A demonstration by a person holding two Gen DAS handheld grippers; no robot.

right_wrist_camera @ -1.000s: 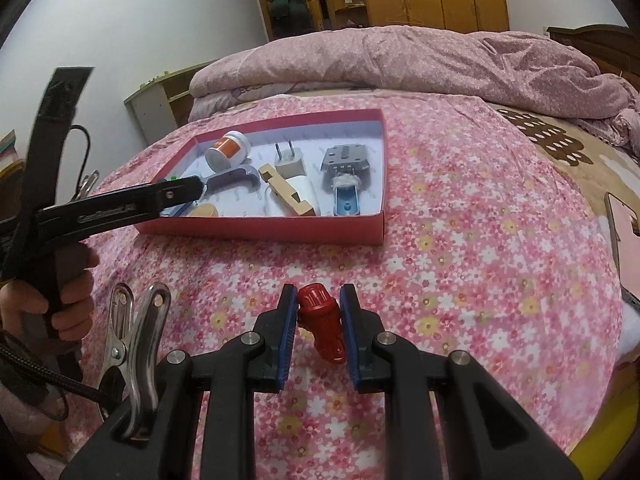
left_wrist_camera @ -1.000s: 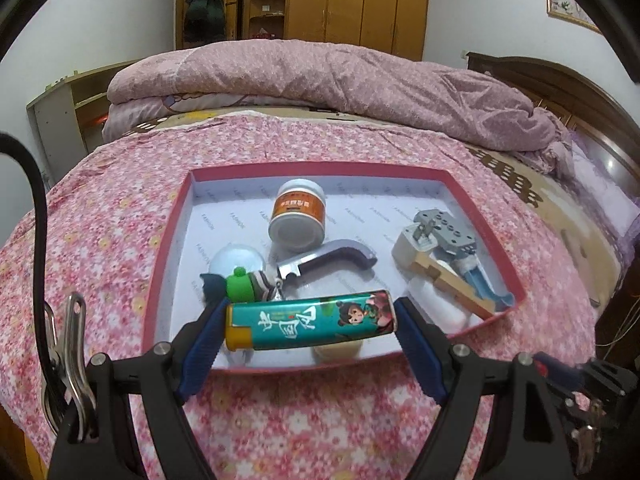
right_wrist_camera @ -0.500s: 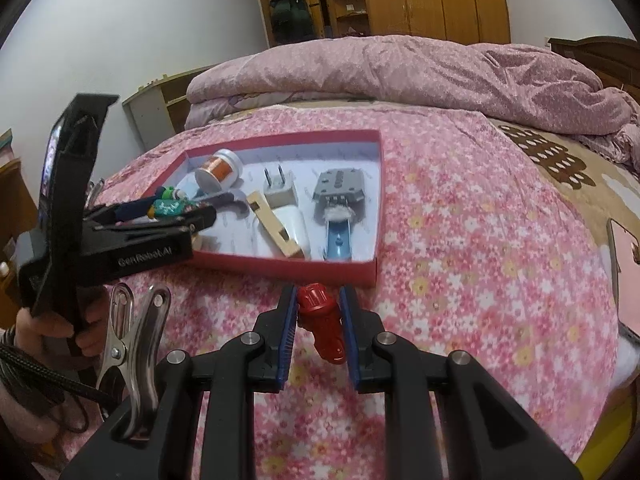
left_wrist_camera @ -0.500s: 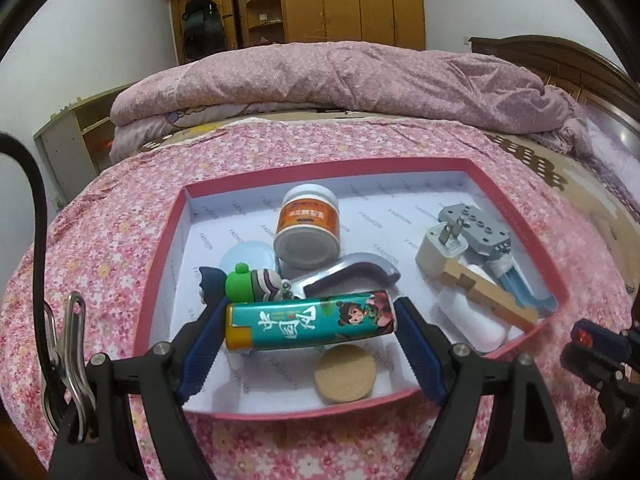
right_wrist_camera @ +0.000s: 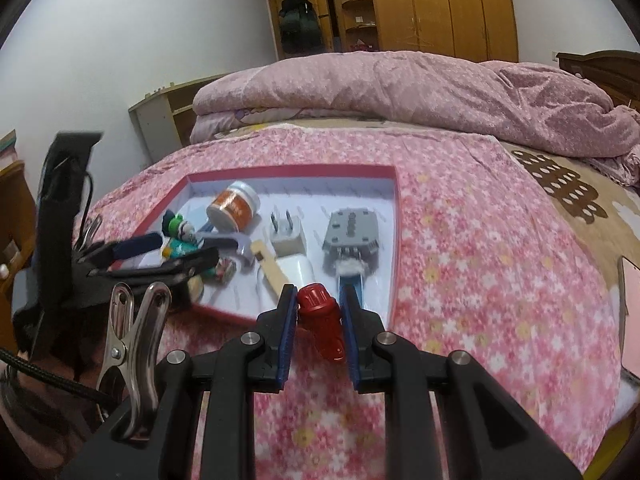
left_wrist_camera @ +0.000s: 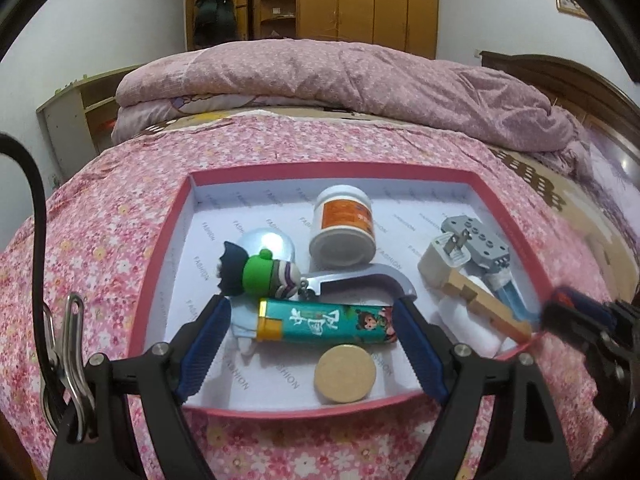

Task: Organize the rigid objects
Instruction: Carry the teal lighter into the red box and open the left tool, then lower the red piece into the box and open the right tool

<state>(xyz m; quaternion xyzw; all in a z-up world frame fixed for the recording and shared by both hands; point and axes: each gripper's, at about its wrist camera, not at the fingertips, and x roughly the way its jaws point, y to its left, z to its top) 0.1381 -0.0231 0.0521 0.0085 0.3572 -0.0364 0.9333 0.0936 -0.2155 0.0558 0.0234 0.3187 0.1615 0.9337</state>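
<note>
A red-rimmed box point(left_wrist_camera: 168, 248) with a white floor lies on the pink flowered bedspread. My left gripper point(left_wrist_camera: 314, 322) is shut on a teal cartoon tube point(left_wrist_camera: 324, 320), held lengthwise just above the box's front part. Behind it lie a green figurine point(left_wrist_camera: 260, 276), a silver curved handle point(left_wrist_camera: 360, 280) and an orange-labelled jar point(left_wrist_camera: 344, 228). A tan disc point(left_wrist_camera: 345, 373) lies below the tube. My right gripper point(right_wrist_camera: 318, 312) is shut on a small red capped object point(right_wrist_camera: 322, 322) at the box's near rim point(right_wrist_camera: 394, 248).
A white plug point(left_wrist_camera: 444, 264), a wooden block point(left_wrist_camera: 484, 308), a grey perforated piece point(left_wrist_camera: 480, 248) and a blue item fill the box's right side. A folded pink quilt point(left_wrist_camera: 340, 88) lies at the back. A pink phone point(right_wrist_camera: 630, 312) lies at the right of the bed.
Both grippers moved forward to the box. The left carried the tube over the rim and above the box floor. The right brought the red object up to the near rim.
</note>
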